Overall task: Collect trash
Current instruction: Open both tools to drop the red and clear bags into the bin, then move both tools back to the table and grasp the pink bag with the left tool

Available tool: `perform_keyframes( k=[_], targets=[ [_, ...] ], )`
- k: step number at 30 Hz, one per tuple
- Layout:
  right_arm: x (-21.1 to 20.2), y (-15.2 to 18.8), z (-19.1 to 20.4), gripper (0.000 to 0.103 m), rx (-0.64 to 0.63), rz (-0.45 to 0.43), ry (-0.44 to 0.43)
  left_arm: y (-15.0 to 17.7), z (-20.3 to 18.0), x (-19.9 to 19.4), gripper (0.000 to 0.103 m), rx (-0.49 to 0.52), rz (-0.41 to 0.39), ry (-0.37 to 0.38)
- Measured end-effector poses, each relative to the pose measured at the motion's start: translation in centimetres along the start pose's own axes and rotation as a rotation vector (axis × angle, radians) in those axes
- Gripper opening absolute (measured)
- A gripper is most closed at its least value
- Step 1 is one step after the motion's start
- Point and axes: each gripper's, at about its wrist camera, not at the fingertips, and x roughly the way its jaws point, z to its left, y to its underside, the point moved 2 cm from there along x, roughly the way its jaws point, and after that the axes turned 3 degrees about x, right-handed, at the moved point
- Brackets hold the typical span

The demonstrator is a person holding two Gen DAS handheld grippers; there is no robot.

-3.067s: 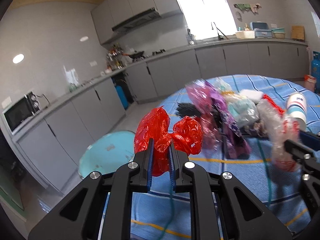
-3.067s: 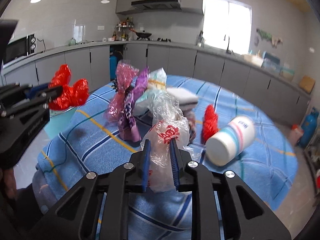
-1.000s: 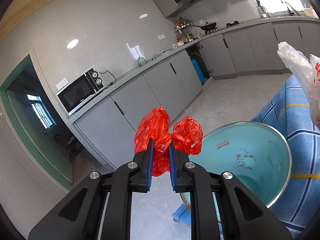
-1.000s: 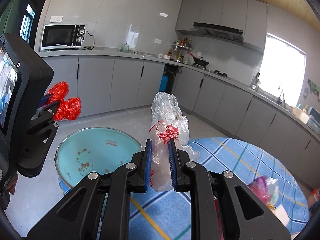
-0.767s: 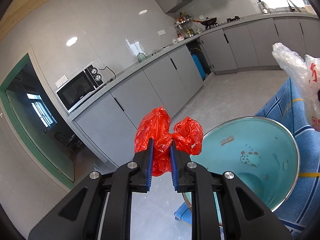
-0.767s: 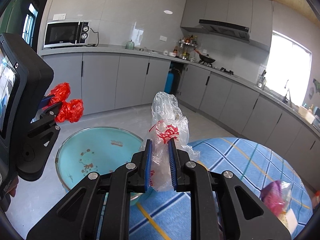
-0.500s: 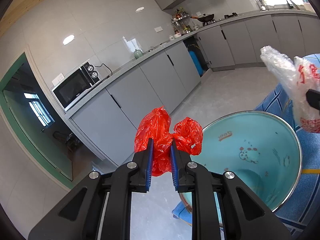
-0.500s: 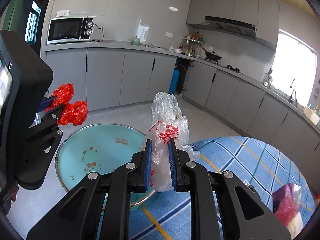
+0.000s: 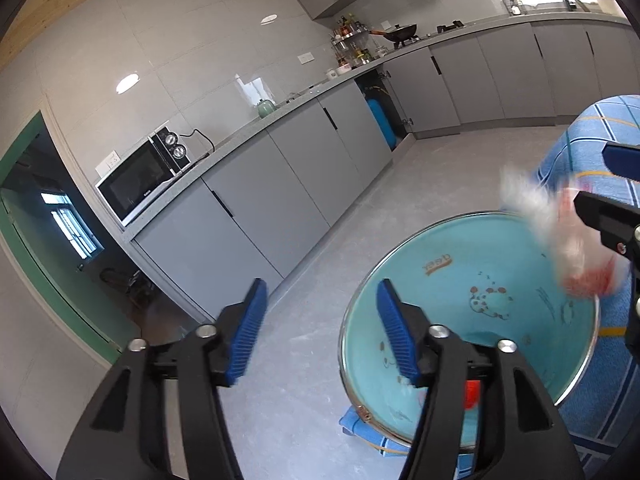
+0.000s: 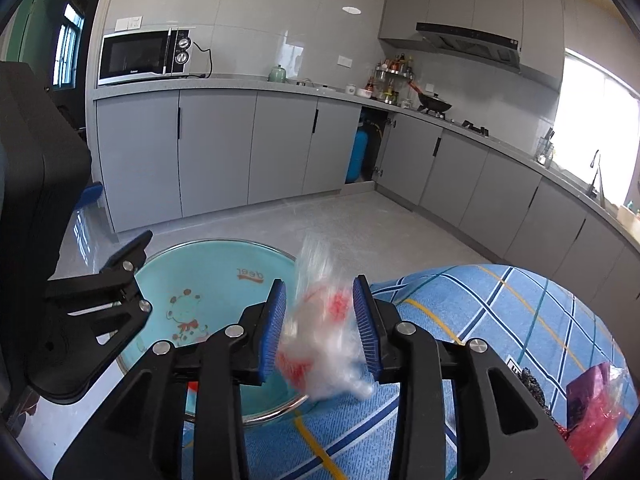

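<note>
basin (image 9: 520, 264): glossy enamel | tablecloth (image 10: 500, 304): woven cloth | bag (image 10: 320, 340): clear plastic

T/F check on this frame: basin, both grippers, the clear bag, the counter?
1. The left gripper has nothing between its jaws. True; they are opening.
2. The clear bag with red print lies flat on the blue tablecloth. False: it is blurred between the opening jaws of the right gripper.
3. The teal basin is full of water. False: no water shows, its printed inside is visible.
4. A microwave stands on the counter. True.
</note>
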Motion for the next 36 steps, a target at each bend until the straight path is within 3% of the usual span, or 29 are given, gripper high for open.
perform_keyframes(
  k=[2,6,9,18,28,36],
  targets=[
    [-0.1,0.0,-0.1,0.048,0.008,-0.004,-0.011,0.1,0.1,0.1,0.064,-0.006,0.006,-0.002],
    [-0.4,0.0,-0.4,0.048,0.013,-0.002,-0.005,0.2,0.4,-0.1,0.067,-0.015,0.007,-0.012],
    [-1.0,0.1,-0.6,0.050,0.022,-0.004,0.008,0.0,0.6,-0.5,0.078,-0.019,-0.001,-0.023],
    [-5.8,0.7,-3.0,0.059,0.069,-0.019,0.079,-0.8,0.7,-3.8,0.081,-0.049,-0.045,0.009],
    [-14.7,5.0,-8.8,0.067,0.141,-0.057,0.269,-1.6,-5.5,-11.5,0.083,0.032,-0.166,0.181],
    [-21.3,10.4,-15.3,0.073,0.270,-0.044,0.512,-1.6,-12.2,-17.7,0.083,0.112,-0.252,0.341]
  ],
)
